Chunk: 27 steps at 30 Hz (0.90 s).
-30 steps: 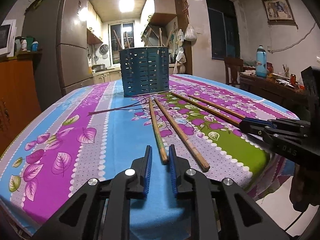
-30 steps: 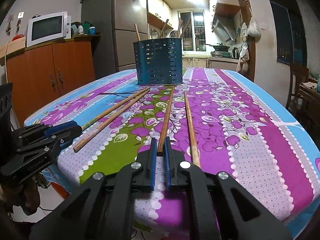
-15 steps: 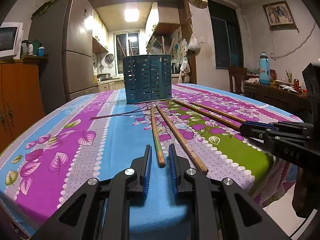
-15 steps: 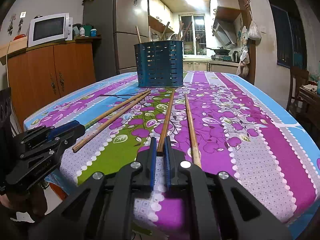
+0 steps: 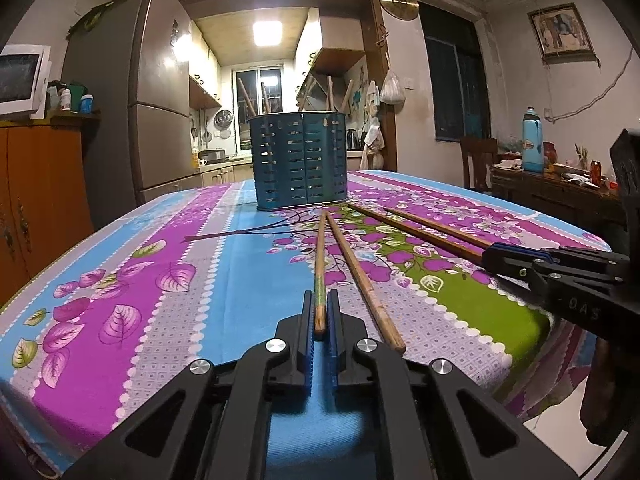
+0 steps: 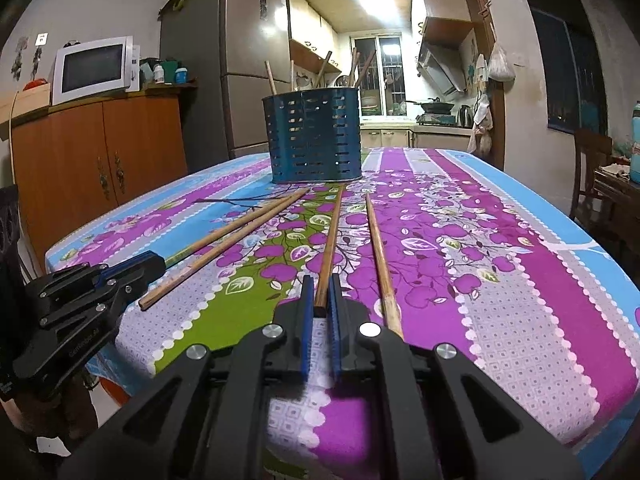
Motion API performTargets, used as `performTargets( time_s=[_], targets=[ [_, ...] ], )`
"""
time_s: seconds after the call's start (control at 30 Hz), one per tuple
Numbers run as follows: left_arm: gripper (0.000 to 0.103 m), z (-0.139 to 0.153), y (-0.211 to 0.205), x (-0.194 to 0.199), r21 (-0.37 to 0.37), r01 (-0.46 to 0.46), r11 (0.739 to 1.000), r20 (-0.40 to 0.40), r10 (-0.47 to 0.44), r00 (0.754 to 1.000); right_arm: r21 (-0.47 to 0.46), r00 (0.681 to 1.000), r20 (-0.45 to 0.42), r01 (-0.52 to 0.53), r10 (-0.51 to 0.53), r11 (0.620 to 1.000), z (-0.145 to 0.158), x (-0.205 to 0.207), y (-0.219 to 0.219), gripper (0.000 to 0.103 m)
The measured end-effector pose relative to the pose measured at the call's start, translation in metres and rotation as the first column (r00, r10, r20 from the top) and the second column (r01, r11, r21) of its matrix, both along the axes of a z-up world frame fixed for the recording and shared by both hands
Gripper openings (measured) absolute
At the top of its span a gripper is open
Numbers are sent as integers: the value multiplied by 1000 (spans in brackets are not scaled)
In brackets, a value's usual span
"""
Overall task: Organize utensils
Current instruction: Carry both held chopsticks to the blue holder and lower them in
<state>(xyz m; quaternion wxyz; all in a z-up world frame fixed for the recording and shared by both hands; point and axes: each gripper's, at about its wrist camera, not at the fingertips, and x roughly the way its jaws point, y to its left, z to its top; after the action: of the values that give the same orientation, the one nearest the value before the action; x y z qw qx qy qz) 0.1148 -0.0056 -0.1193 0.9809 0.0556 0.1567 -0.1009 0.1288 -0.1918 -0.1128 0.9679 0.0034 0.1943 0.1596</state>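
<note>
Bright flowery tablecloth (image 5: 132, 280) holds four long chopsticks near the blue holder (image 5: 299, 162). My left gripper (image 5: 320, 320) and right gripper (image 6: 320, 300) each pinch one chopstick's near end. They look light, stiff and smooth, so I squeeze the ends snugly.

From my feed, the holder (image 5: 298, 162) hides the lower lengths of the sticks (image 5: 245, 95) standing in it; only their tops show at upper centre. In the right wrist view, the left gripper (image 6: 154, 263) at the left edge covers the near end of one chopstick (image 6: 240, 220). The hand (image 6: 60, 412) beneath it, lower left, is dark and cut off.
</note>
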Motion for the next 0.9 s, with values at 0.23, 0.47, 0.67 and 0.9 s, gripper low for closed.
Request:
performTargets(
  time_s=[0.23,0.47,0.67,0.9],
  targets=[
    [7,28,7,-15,-11,3,1000,61,-3,998,-26,997,71,3,-1,1000,28,-16,-1,6],
    [7,87,12,-38,-27,25,999,187,-20,982,-36,985,169,-13,19,999,80,-31,-4,5],
    [7,137,14,-34,-25,46,999,268,-38,963,-51,972,229,-44,54,998,126,-26,-2,5],
    [7,182,8,-7,-11,67,998,288,-61,956,-57,973,214,-77,88,995,169,2,0,5]
  ],
)
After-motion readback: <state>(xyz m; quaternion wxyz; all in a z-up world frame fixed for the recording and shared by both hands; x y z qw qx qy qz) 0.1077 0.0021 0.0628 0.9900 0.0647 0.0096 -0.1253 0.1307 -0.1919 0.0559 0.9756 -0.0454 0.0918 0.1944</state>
